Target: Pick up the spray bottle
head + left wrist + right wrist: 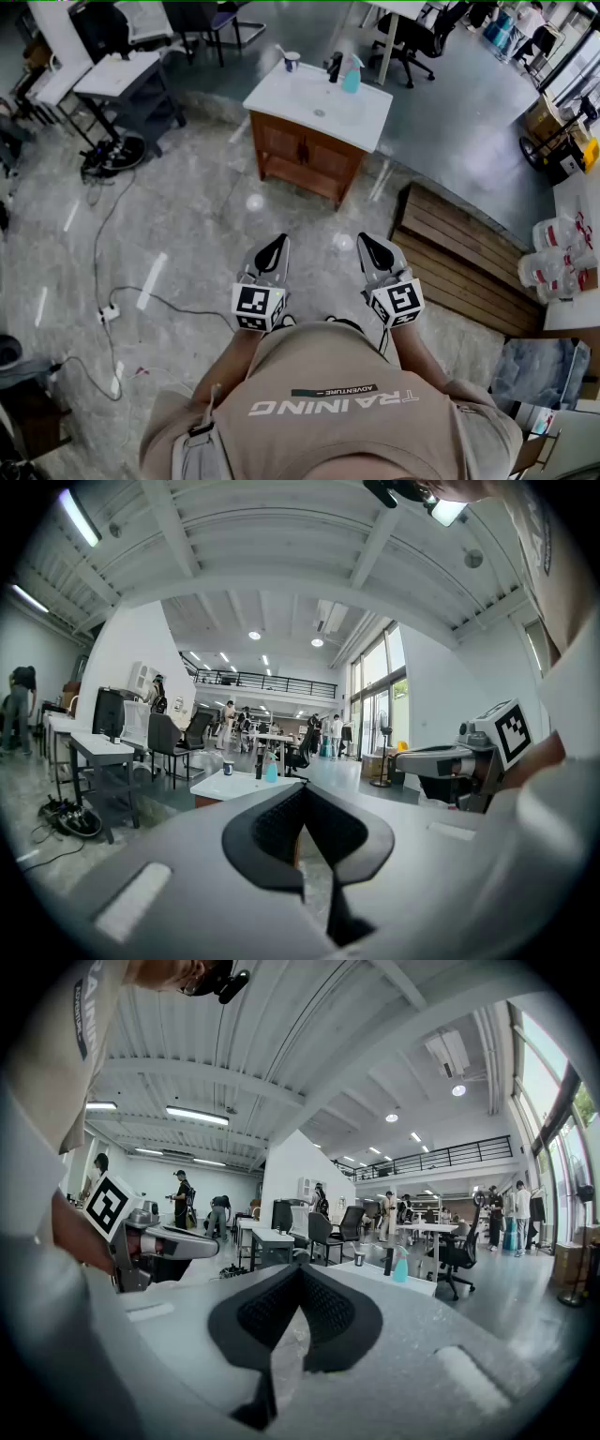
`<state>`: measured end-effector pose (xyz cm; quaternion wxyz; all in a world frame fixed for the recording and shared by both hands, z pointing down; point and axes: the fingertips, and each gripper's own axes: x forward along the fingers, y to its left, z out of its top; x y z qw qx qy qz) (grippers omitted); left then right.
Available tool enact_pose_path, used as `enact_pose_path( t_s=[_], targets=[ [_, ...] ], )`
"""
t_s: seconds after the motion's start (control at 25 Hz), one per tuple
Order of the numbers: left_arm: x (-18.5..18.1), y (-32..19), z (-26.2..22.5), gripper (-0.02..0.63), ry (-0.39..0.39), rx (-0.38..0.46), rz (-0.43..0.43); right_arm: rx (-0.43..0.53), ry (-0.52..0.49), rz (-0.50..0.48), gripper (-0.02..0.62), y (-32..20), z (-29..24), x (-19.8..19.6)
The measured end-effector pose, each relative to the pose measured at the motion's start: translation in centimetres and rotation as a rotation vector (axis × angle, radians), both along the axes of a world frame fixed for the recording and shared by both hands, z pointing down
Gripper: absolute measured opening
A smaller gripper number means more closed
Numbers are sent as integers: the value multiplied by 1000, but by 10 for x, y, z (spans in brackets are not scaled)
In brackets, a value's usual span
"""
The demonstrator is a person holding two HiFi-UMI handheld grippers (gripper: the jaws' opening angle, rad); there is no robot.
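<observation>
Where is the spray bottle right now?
Head view, top centre: the spray bottle stands at the back edge of the white countertop, just right of a black fixture.

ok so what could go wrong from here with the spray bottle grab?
1. The left gripper and the right gripper both have shut jaws. Reaching the spray bottle like that would likely push it over.
2. The black faucet stands close beside the bottle on the cabinet top, so a wide approach may hit it.
3. The floor cable lies left of the walk-up and could trip the person.
</observation>
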<state>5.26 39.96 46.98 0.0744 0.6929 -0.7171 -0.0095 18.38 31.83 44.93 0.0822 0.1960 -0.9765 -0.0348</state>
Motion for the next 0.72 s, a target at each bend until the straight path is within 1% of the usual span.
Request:
enact_pose_path(
  t_s=[0.2, 0.36, 0.48, 0.6, 0.72],
  targets=[
    [-11, 7, 16, 17, 26, -23, 18, -6, -4, 29, 2, 13, 5, -7],
    [-13, 12, 29, 18, 53, -44, 37, 12, 55, 35, 2, 22, 14, -9],
    [-18, 12, 39, 18, 80, -55, 24, 9, 72, 27, 2, 27, 17, -10],
    [-22, 7, 50, 17, 69, -63, 18, -2, 77, 34, 2, 23, 22, -10],
    [-21, 3, 59, 18, 53, -87, 31, -33, 77, 44, 2, 20, 29, -7]
  ],
)
